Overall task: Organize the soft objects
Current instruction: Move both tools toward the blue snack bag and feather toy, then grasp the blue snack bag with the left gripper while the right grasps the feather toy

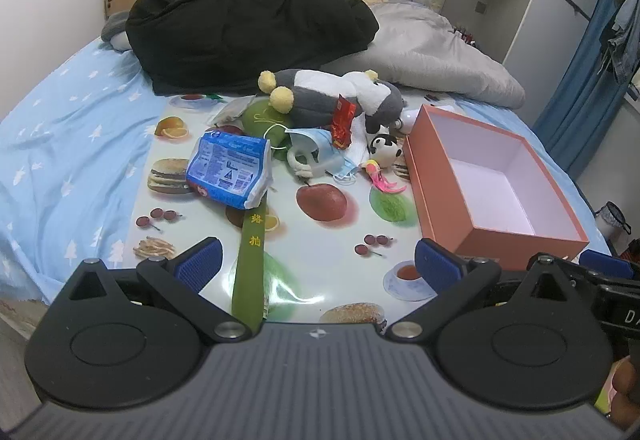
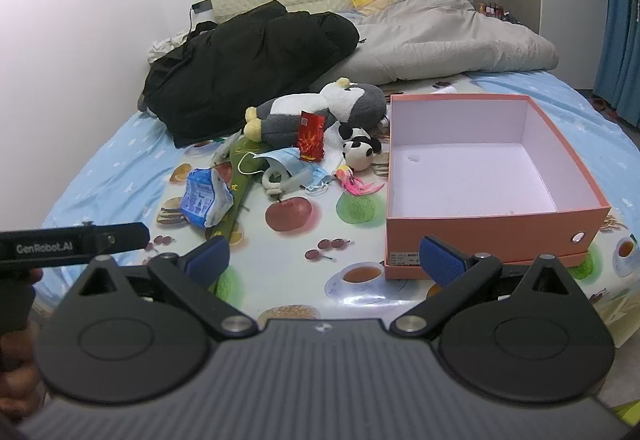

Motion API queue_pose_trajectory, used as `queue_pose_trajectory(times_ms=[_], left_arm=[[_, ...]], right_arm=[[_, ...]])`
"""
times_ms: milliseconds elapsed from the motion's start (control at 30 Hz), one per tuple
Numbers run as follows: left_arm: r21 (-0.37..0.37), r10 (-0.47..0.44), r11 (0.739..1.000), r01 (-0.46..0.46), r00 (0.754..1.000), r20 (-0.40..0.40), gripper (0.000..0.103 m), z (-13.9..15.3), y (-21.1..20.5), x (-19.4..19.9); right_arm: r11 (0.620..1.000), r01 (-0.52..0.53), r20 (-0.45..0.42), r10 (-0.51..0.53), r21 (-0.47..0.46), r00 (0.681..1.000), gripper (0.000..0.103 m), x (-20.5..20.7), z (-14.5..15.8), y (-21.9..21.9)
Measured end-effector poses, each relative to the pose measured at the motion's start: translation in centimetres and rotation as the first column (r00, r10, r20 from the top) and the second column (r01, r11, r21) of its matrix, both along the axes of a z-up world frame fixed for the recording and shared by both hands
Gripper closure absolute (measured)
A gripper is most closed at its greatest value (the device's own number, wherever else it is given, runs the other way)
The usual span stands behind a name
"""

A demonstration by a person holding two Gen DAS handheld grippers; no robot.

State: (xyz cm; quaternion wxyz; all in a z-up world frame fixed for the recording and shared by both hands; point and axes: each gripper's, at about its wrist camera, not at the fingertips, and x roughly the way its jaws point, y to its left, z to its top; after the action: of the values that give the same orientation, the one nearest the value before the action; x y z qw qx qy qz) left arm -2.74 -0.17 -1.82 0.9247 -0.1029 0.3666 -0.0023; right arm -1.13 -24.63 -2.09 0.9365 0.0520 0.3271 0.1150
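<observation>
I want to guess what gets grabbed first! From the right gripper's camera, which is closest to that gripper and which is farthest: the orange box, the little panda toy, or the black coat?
1. Orange cardboard box, open and empty, right in front of the right gripper.
2. Small black-and-white panda plush, middle of the pile, behind the box's left corner.
3. Black puffy coat, heaped far back on the left.

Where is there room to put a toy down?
Inside the orange box, which holds nothing. Also the printed mat between the grippers and the pile. It's crowded around the grey plush, panda and face mask.
</observation>
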Motion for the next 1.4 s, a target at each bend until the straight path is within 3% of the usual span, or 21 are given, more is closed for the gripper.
queue_pose_trajectory(times_ms=[233, 367, 900, 1167, 1333, 1400], left_arm=[[-0.042, 0.01, 0.999, -0.01, 1.0, -0.004, 0.0, -0.4, 0.5, 0.2], [-0.018, 0.008, 1.0, -0.008, 1.0, -0.005, 0.0, -0.5, 0.4, 0.0], [-0.052, 0.013, 0.999, -0.016, 0.998, -0.065, 0.0, -2.0, 1.1, 2.4], [-0.097, 0.056, 0.993, -0.066, 0.993, -0.102, 0.0, -3.3, 3.1, 6.5], [-0.105, 0.078, 0.99, -0.09, 0.991, -0.109, 0.0, -4.2, 4.2, 9.5], [-0.118, 0.088, 0.988, -0.102, 0.989, -0.116, 0.0, -4.7, 4.8, 10.7]], right_arm=[[1.0, 0.008, 0.0, -0.008, 0.004, 1.0, 0.0, 0.0, -0.2, -0.1], [1.0, 0.009, -0.007, -0.009, 0.008, 1.0, 0.0, 0.0, -0.4, -0.3], [0.999, -0.01, -0.048, 0.012, 0.047, 0.999, 0.0, 1.9, -2.1, -0.1], [0.999, -0.032, -0.051, 0.033, 0.021, 0.998, 0.007, 5.3, -2.7, 1.3], [0.998, -0.061, -0.078, 0.061, 0.001, 0.995, 0.024, 8.3, -3.6, 2.9], [0.998, -0.069, -0.089, 0.068, -0.006, 0.994, 0.025, 9.7, -4.1, 3.6]])
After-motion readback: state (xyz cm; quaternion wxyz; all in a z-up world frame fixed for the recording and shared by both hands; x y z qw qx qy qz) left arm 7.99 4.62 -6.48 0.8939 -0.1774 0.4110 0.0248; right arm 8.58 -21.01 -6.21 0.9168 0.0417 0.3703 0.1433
